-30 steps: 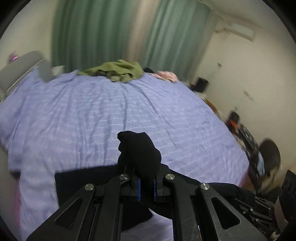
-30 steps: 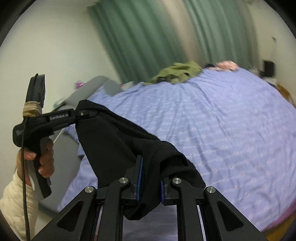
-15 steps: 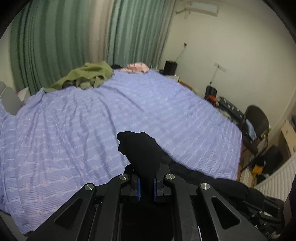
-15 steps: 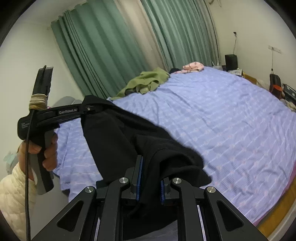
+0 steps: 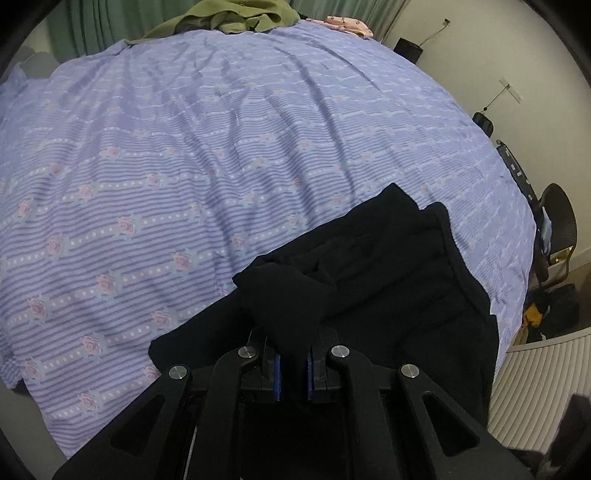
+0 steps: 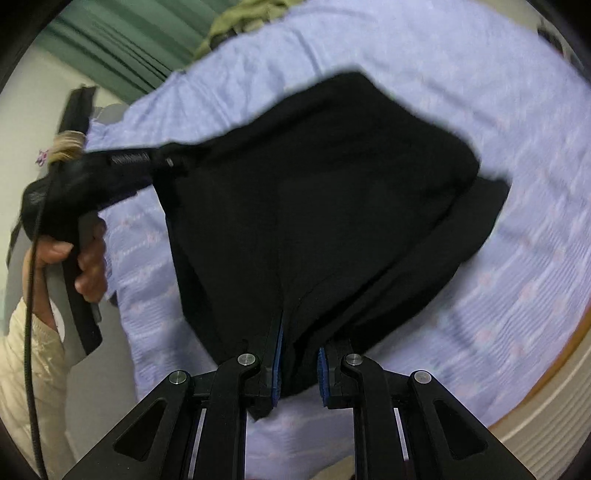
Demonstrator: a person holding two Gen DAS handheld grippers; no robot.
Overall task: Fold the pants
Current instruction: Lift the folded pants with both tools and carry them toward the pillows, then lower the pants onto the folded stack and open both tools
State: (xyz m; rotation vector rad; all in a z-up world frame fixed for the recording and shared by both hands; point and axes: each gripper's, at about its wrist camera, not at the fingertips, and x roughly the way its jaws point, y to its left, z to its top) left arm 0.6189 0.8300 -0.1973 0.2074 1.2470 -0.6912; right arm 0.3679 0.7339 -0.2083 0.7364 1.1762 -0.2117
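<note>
The black pants (image 5: 388, 284) lie spread on the near right part of the purple flowered bedspread (image 5: 184, 147). My left gripper (image 5: 291, 373) is shut on a bunched corner of the pants, held low over the bed. In the right wrist view the pants (image 6: 332, 192) stretch flat across the bedspread (image 6: 461, 55). My right gripper (image 6: 298, 373) is shut on their near edge. The left gripper (image 6: 162, 162) shows there at the left, clamped on the far corner, with the hand (image 6: 85, 258) on its handle.
An olive green garment (image 5: 229, 16) and a pink garment (image 5: 343, 24) lie at the far end of the bed before green curtains (image 6: 122, 40). A dark chair (image 5: 557, 229) and white radiator (image 5: 535, 380) stand at the right of the bed.
Both grippers have swung down from holding the pants up in the air. The pants now lie spread on the bedspread, still gripped at both corners.
</note>
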